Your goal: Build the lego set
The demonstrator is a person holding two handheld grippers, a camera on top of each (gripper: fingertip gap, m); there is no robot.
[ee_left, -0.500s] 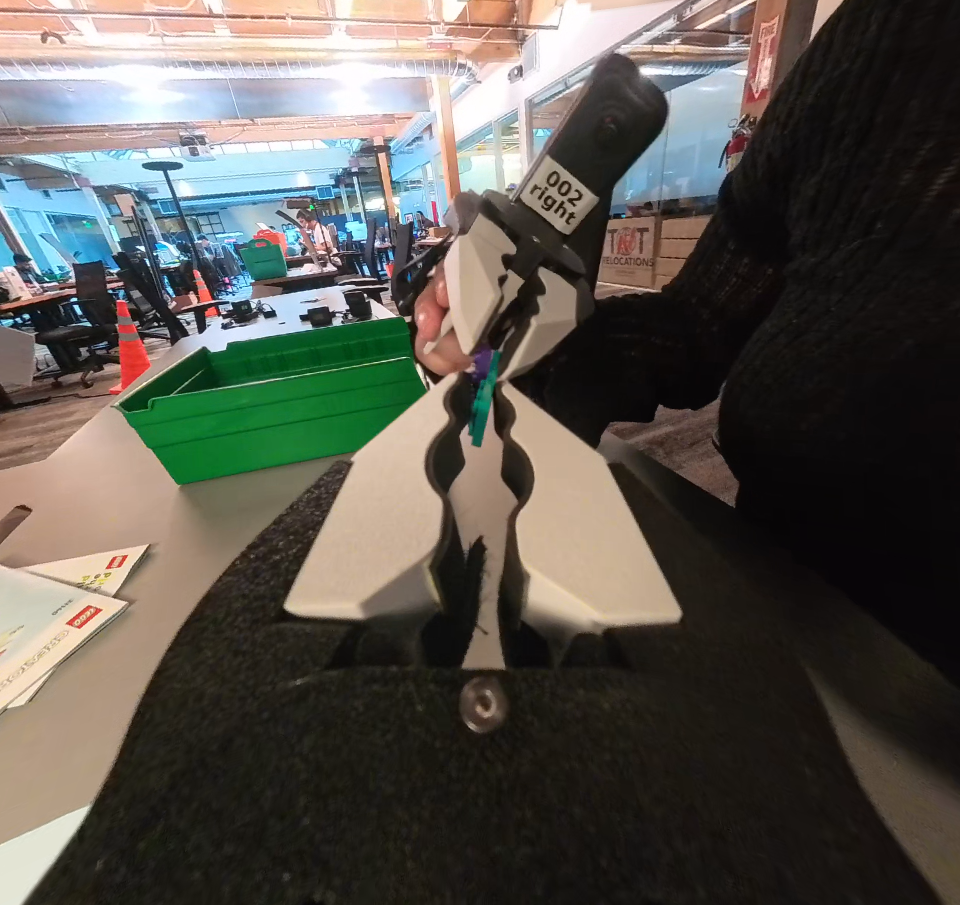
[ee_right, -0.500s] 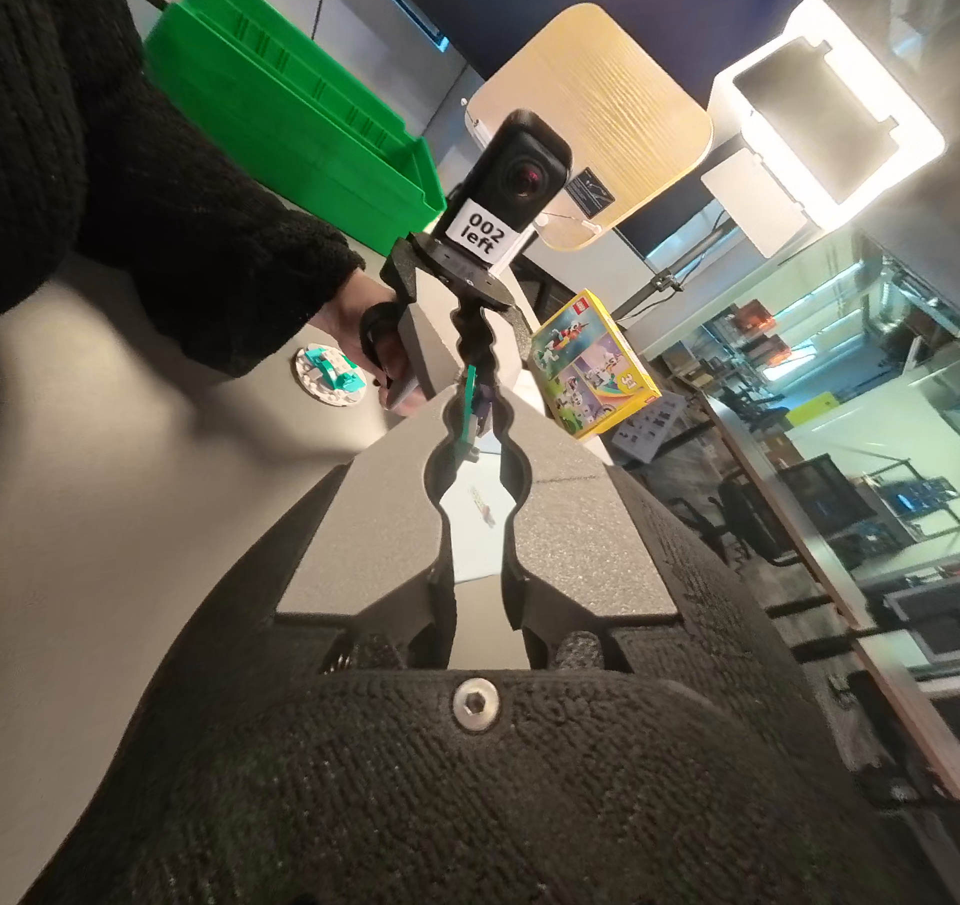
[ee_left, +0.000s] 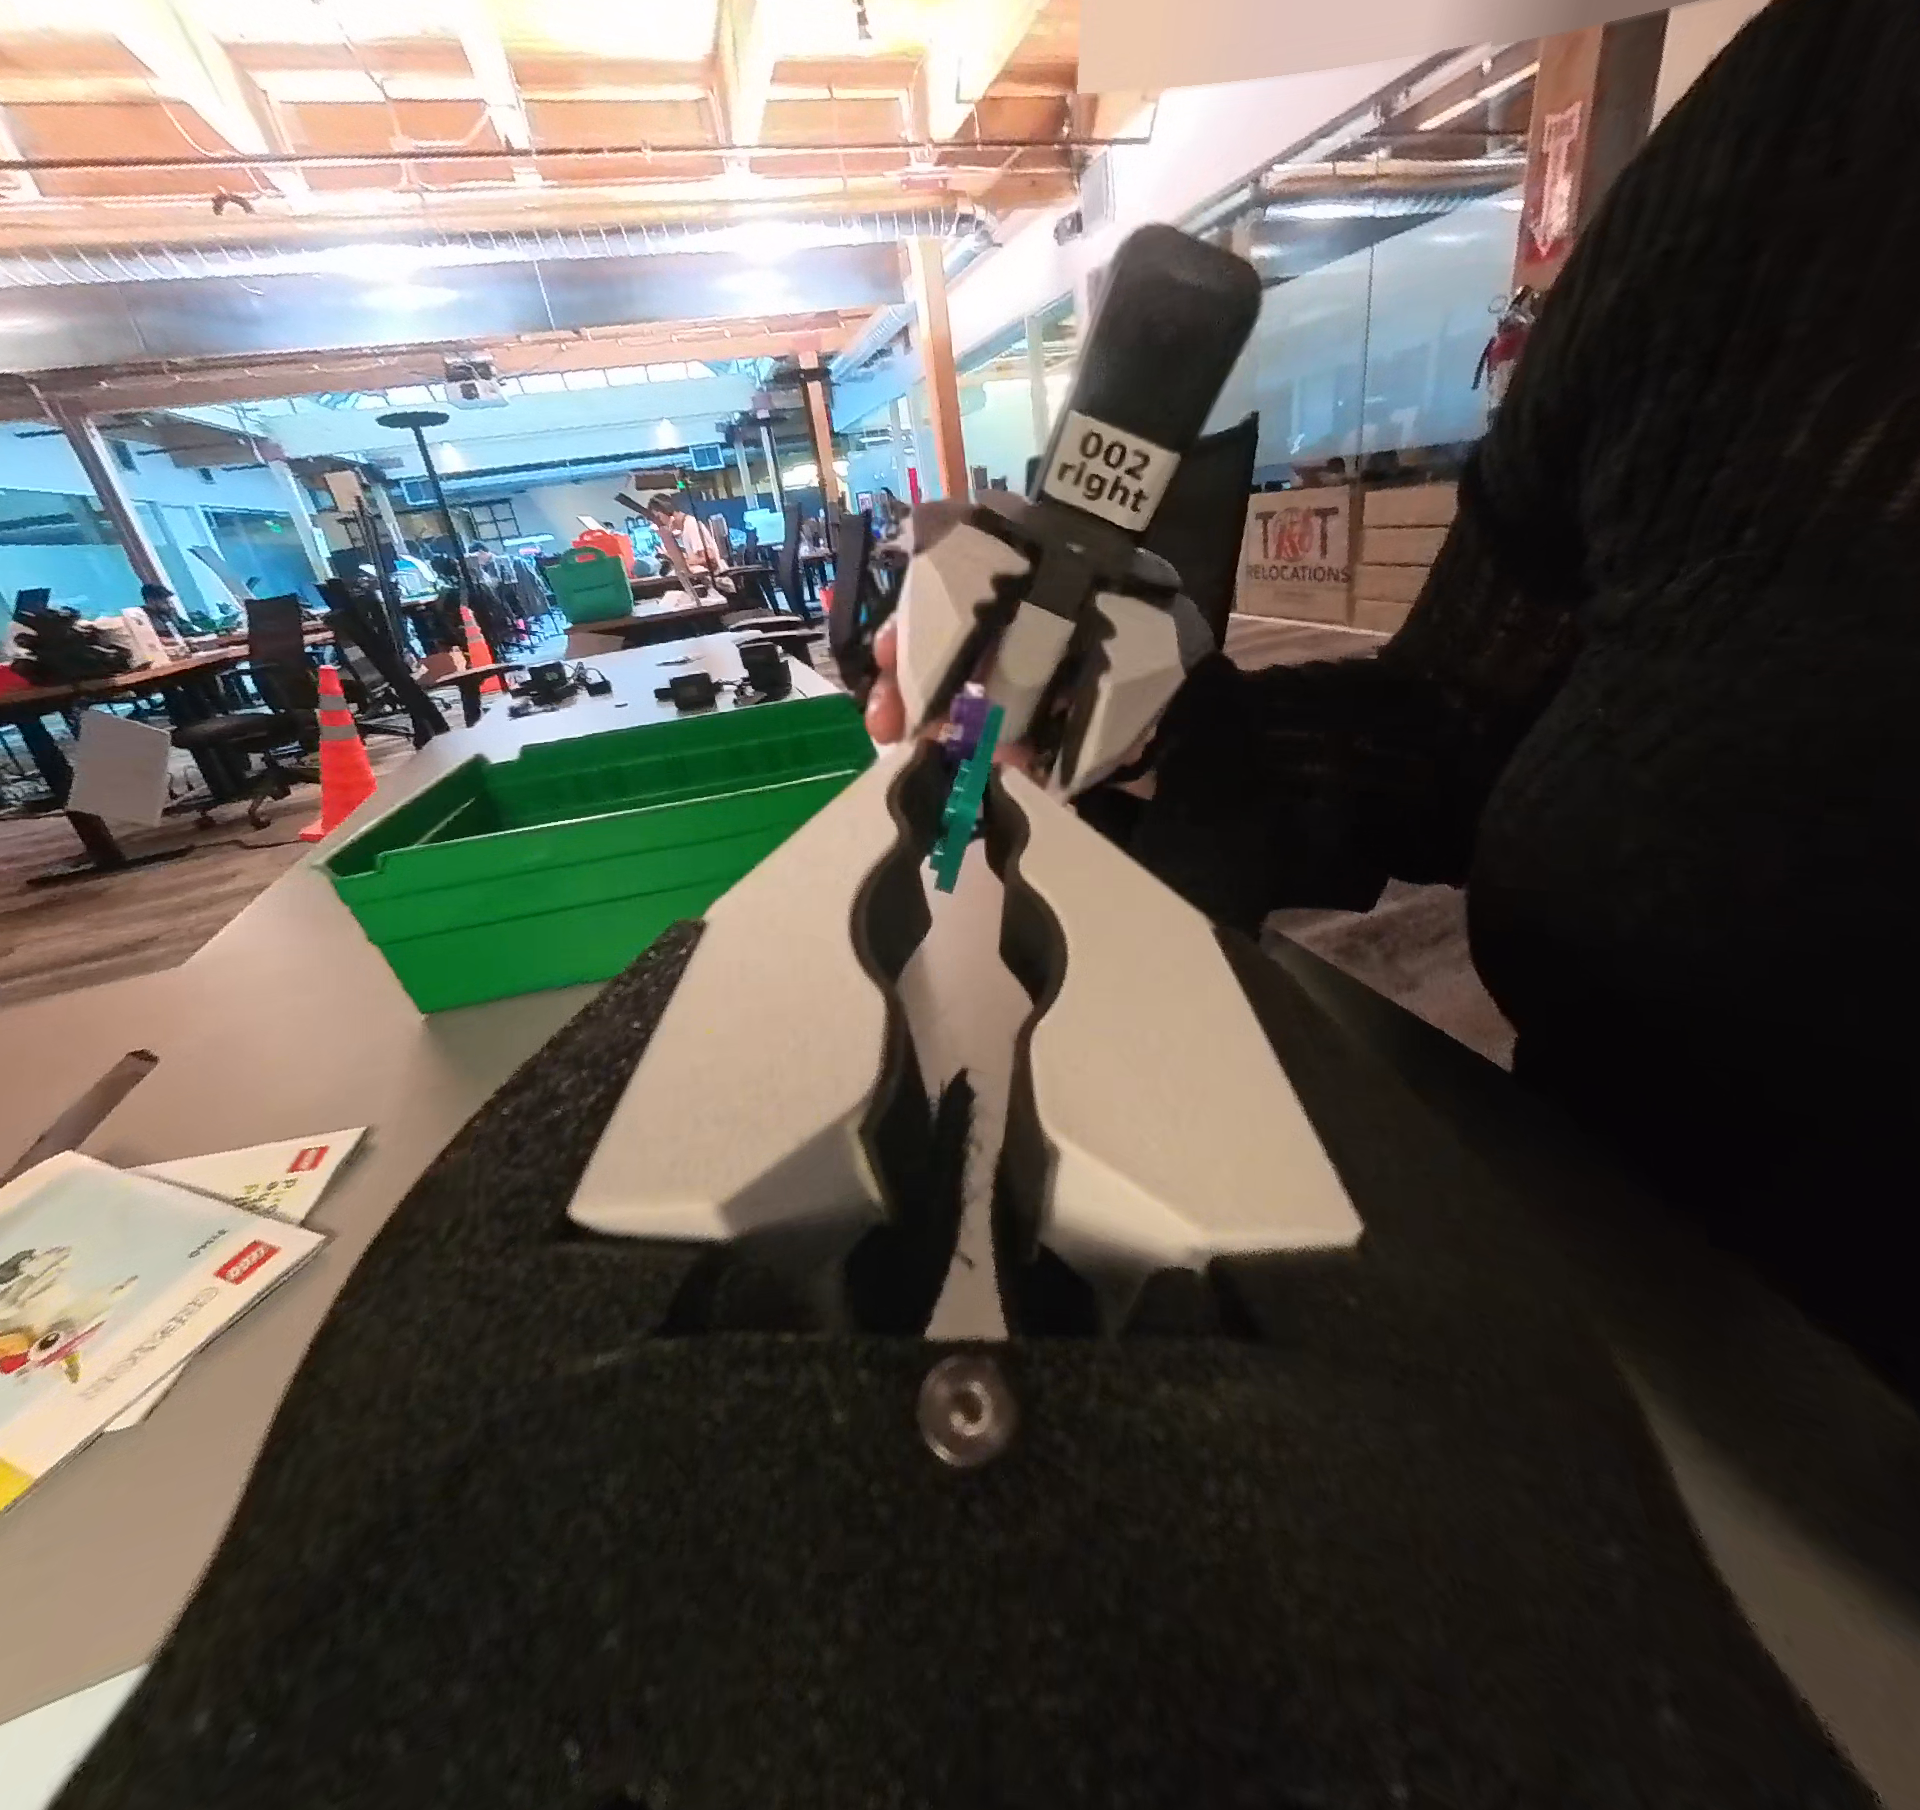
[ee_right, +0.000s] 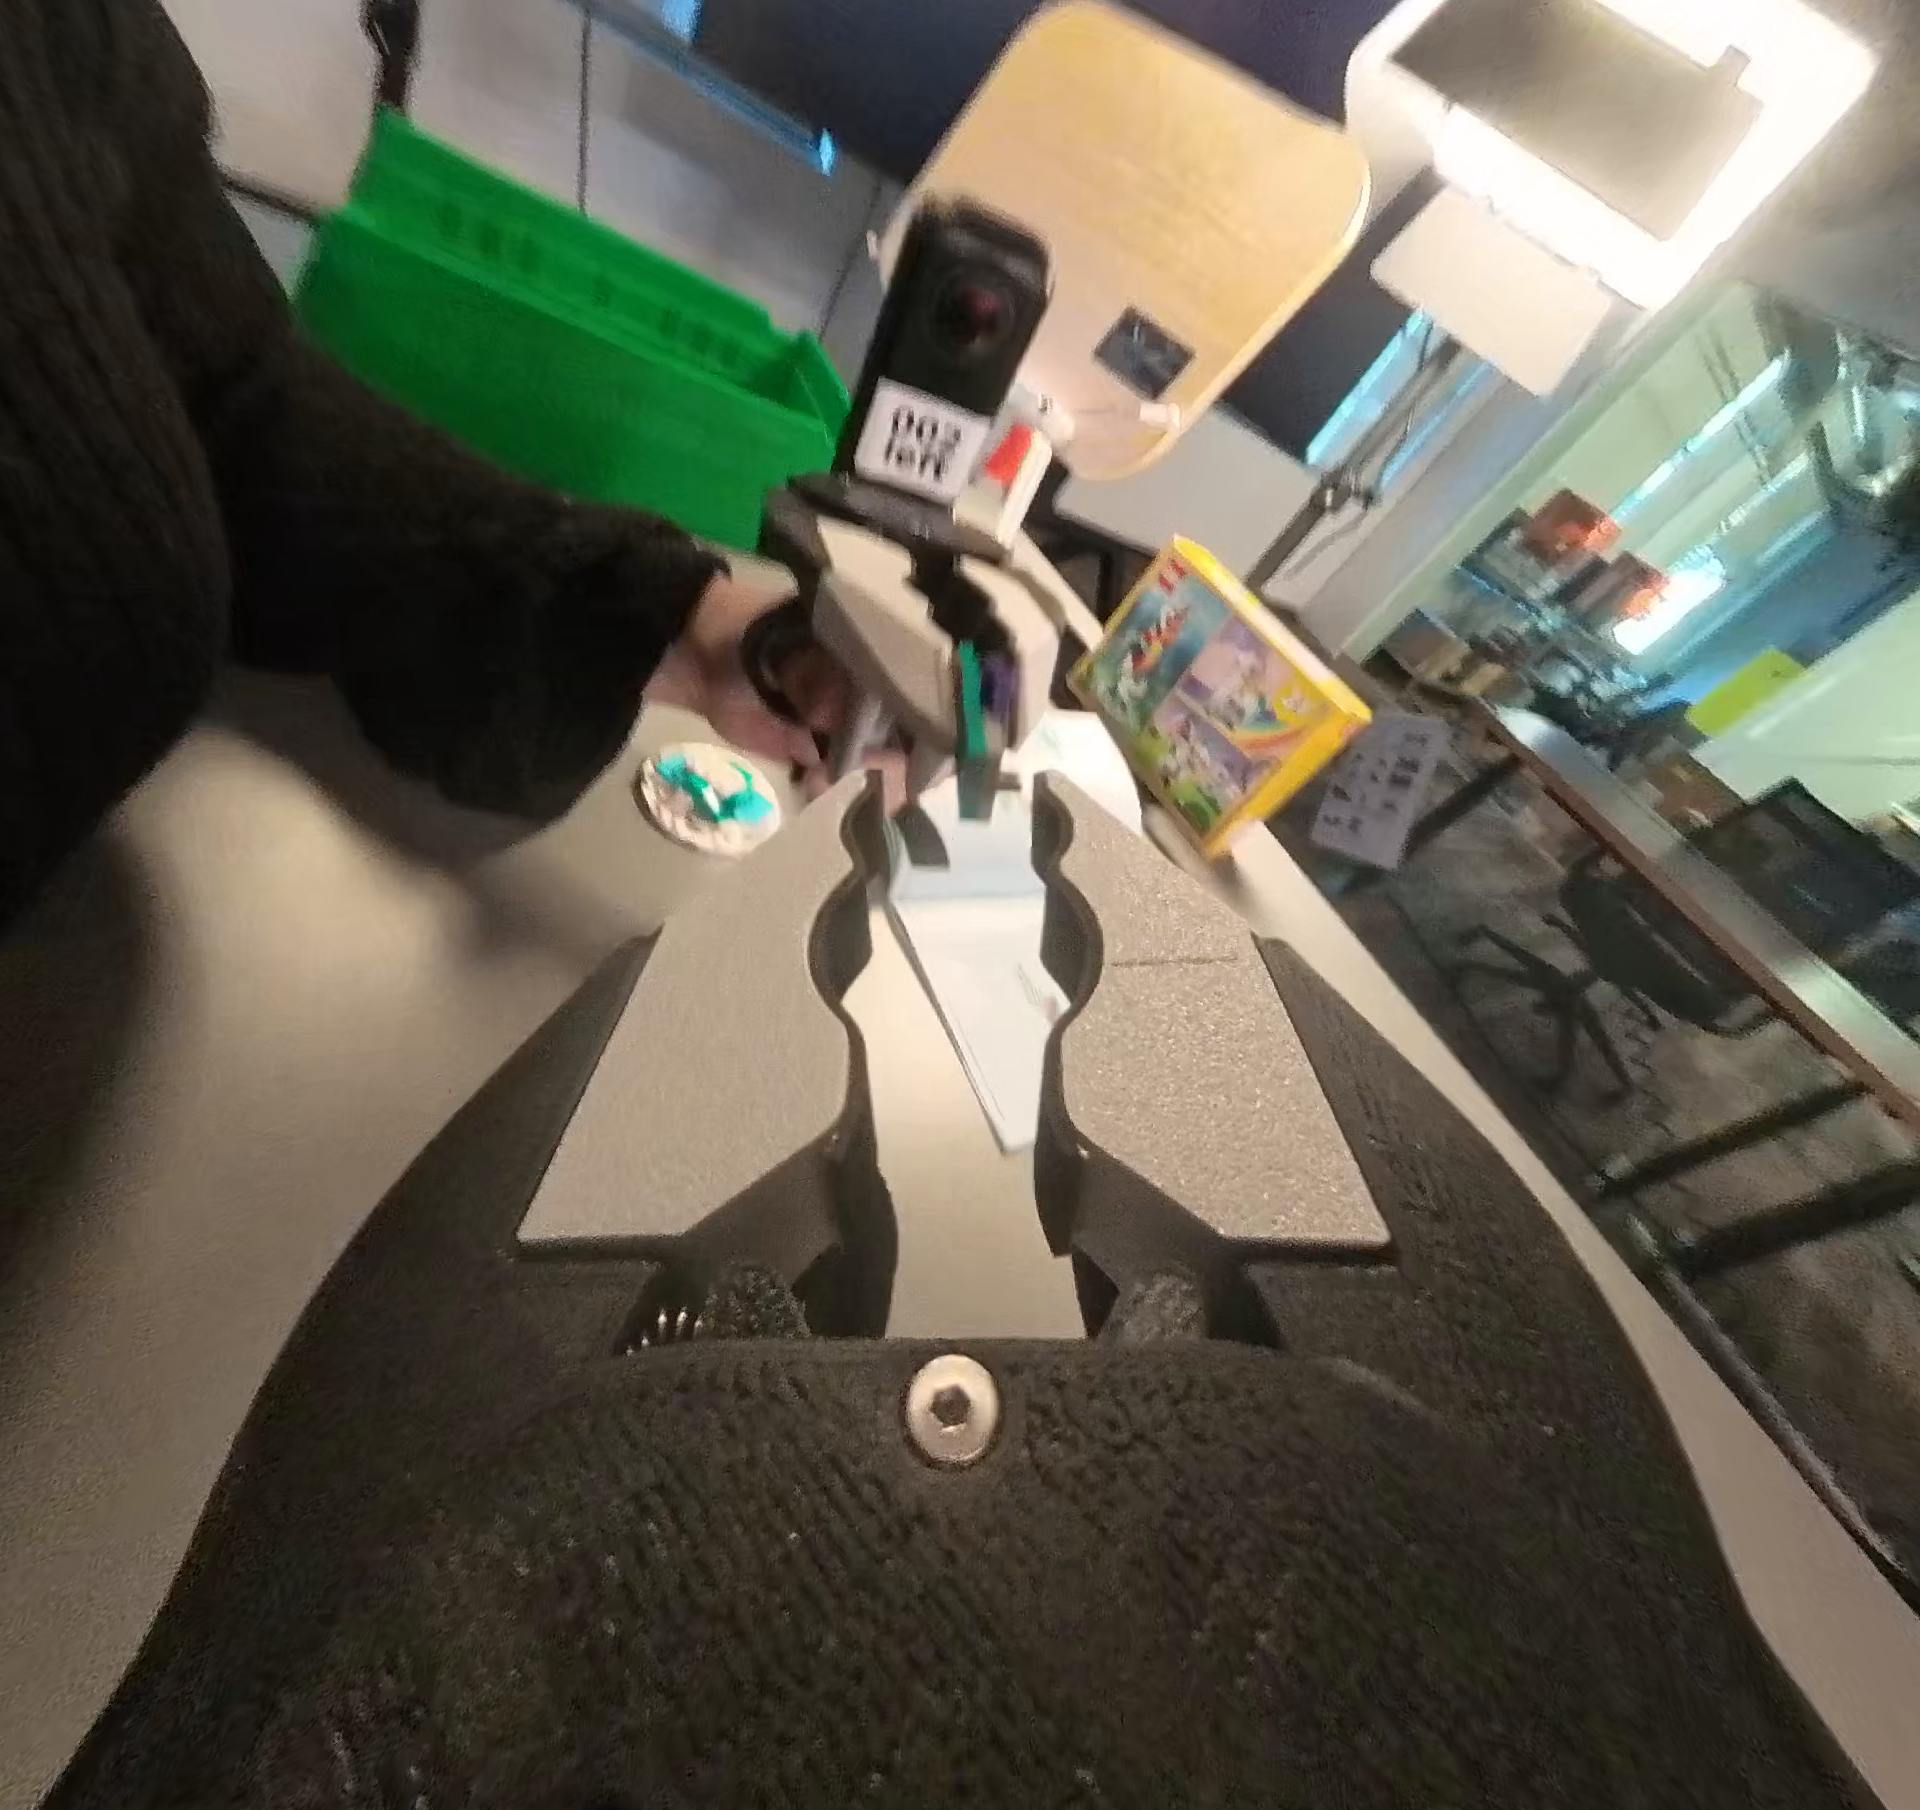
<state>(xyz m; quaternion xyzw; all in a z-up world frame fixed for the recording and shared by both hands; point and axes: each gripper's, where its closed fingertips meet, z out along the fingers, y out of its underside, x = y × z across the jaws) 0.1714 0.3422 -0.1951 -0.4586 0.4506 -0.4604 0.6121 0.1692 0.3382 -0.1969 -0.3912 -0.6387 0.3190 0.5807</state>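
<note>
- The teal plate [ee_left: 961, 818] is a thin, elongated lego piece with a small purple piece [ee_left: 966, 721] attached at its far end; both are held clear of the grey table [ee_left: 260, 1022]
- Long axis: in the left wrist view the plate runs roughly along the finger direction of the left gripper [ee_left: 961, 804], seen edge-on, with its purple end pointing away from that camera and slightly up
- Left gripper: the jaws are closed onto the teal plate near their tips, and the plate extends beyond the tips toward the right gripper [ee_right: 956, 794]
- Right gripper: the right wrist view shows a clear gap between its fingers [ee_right: 748, 1033], so the jaws stand parted and grip nothing; the plate's near end lies just ahead of the tips, on the centreline of the gap
- In the left wrist view the right gripper's tips appear close to the purple end; contact cannot be determined
- The two grippers face each other tip to tip above the table
- Surroundings: a green bin [ee_left: 623, 856] on the far side of the table, a yellow lego box [ee_right: 1226, 711], instruction booklets [ee_left: 135, 1282], and a white round plate [ee_right: 712, 804] carrying teal parts
</note>
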